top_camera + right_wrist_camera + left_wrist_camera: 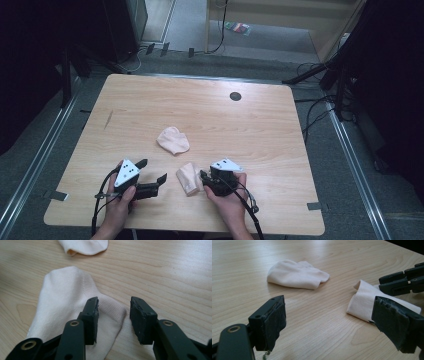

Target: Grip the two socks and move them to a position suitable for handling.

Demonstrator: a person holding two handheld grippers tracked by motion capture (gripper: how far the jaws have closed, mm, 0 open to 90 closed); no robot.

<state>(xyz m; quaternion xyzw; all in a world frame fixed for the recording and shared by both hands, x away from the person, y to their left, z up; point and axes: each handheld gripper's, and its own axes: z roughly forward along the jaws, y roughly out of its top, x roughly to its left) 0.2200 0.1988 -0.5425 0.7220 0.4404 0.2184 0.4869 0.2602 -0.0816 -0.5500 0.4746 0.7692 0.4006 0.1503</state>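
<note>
The right tool (113, 315) stands open over the edge of the near sock (65, 300), ready to pinch it; the left tool (329, 322) waits open beside it on the surface (250, 130).

I see a light wooden table (150, 105) with rounded corners and a dark round hole (235, 96) toward its far right. Two pale socks lie on it: one sock (173, 140) bunched near the middle, the other sock (189, 178) at the near edge.
</note>
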